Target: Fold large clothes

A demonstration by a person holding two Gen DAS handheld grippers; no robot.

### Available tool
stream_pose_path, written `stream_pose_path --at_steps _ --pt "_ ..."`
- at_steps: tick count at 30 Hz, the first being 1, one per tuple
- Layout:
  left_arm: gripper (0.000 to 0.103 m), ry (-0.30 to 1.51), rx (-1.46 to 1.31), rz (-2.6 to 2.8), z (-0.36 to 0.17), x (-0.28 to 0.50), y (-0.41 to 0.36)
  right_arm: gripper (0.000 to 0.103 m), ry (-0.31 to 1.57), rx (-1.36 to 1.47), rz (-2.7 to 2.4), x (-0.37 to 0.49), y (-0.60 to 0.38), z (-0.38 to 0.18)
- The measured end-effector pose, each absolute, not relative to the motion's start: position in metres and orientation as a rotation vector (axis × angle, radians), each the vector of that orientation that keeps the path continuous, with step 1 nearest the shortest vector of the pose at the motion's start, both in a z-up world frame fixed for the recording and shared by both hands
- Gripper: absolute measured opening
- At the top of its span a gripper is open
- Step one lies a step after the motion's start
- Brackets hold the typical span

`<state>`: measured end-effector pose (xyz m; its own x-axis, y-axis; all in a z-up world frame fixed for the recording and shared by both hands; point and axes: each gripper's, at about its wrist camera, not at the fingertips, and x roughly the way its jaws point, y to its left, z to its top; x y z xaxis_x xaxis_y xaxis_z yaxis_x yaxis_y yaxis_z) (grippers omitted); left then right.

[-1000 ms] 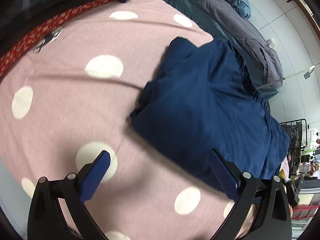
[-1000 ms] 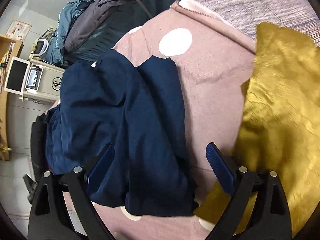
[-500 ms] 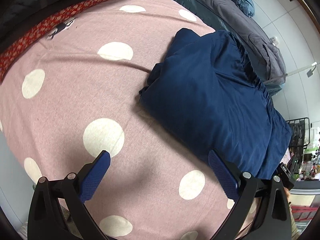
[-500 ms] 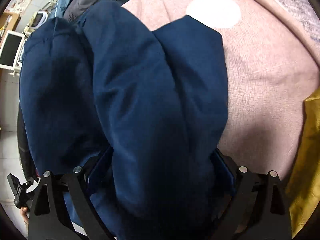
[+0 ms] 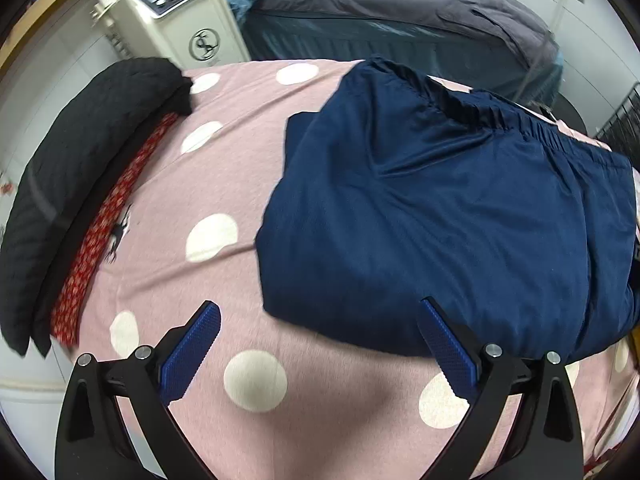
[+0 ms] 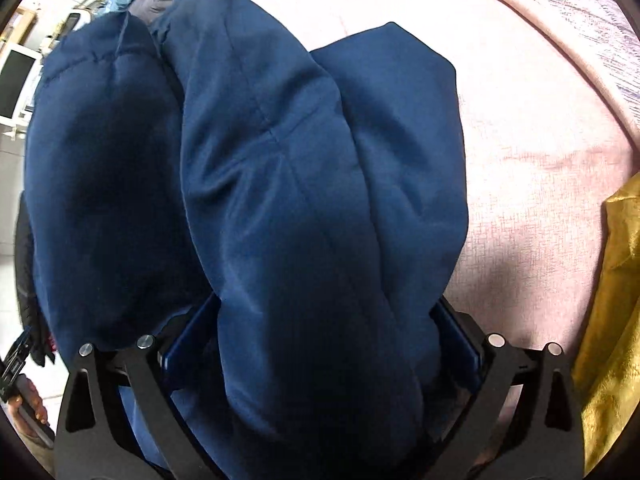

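While right tool has dropped onto navy trousers mid-bed, jaws opening astride a fold; left tool apart, empty. Next fold pending.

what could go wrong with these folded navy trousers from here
The right tongs are opening with a thick fold of the navy trousers bulging between the pads; pulling away could drag it and undo the fold. The trousers' far edge reaches the rim of the pink dotted bedspread, so a nudge might slide them off.
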<state>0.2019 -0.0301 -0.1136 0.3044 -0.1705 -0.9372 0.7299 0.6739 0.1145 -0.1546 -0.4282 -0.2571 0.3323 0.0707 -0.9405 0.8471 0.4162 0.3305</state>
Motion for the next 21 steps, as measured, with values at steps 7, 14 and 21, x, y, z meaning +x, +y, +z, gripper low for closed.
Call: stream_pose_path --at_steps 7,14,21 --pt "0.097 1.165 0.53 -0.701 -0.125 0.23 -0.036 0.097 1.153 1.008 -0.708 -0.14 -0.425 -0.258" --pt "0.097 1.25 0.487 -0.754 -0.153 0.273 -0.047 0.097 1.157 1.008 -0.746 -0.122 -0.411 -0.26" --pt "0.097 1.574 0.121 -0.841 -0.213 0.345 -0.052 0.097 1.159 1.006 -0.761 -0.125 -0.396 -0.254"
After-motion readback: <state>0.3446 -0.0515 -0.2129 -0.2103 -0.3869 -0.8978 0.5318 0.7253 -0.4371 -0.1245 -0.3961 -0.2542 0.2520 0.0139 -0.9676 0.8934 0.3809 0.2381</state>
